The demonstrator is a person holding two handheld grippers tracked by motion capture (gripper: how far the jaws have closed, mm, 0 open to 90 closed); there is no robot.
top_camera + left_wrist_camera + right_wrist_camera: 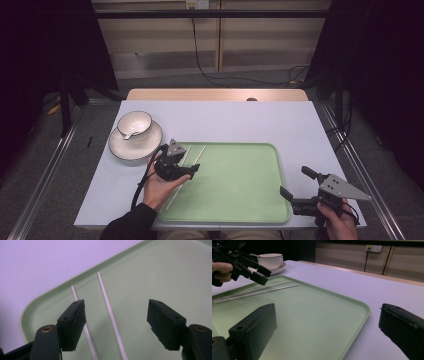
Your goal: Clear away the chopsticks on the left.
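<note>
there, two white chopsticks (110, 312) side by side on green tray (240, 195), near its left edge; left gripper (116, 322) just above, jaws wide, gripping nothing; right gripper (300, 187) jaws wide, empty.

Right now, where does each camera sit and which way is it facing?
High view: above the person's side, looking forward and down on the table; both forearms, the left gripper and the right gripper show.
Left gripper view: on the left gripper, looking down at two chopsticks on the tray; open black jaws.
Right gripper view: on the right gripper, looking low across the tray toward the bowl; open jaws, left hand.
All three share chopsticks and tray.
</note>
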